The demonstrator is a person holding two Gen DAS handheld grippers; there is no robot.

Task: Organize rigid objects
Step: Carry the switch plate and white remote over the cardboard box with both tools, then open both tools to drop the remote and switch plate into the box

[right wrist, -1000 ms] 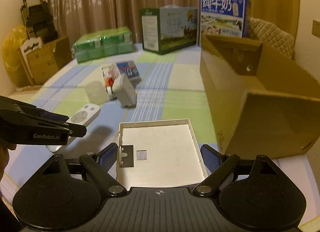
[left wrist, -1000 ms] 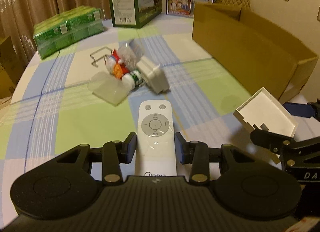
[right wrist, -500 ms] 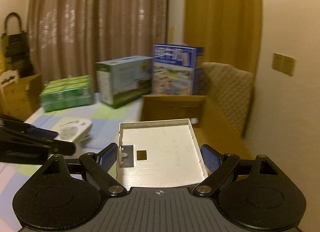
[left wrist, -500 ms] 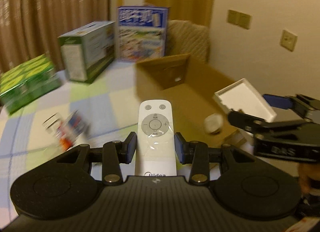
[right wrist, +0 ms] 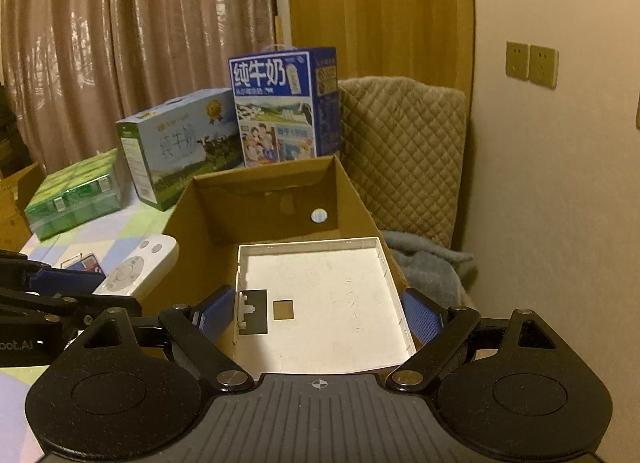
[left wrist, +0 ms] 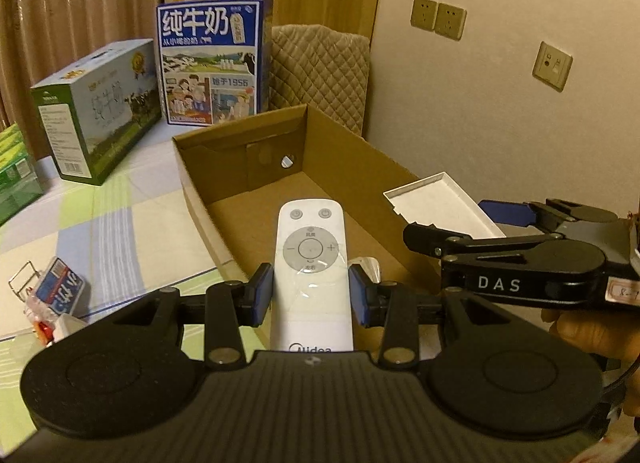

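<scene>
Remote control [left wrist: 311,263], white, marked "Midea", pinched in my left gripper [left wrist: 311,295] at frame centre above the cardboard box [left wrist: 208,183]. White tray [right wrist: 324,303], clamped wide in my right gripper [right wrist: 320,313], marked "DAS". Blue carton [left wrist: 210,63], upper left, reads "1956".

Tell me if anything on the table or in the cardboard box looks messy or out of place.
Yes: small items lie jumbled at the table's left edge, a wire clip and packets tipped together. The cardboard box holds one small wrapped item; nothing looks damaged.
</scene>
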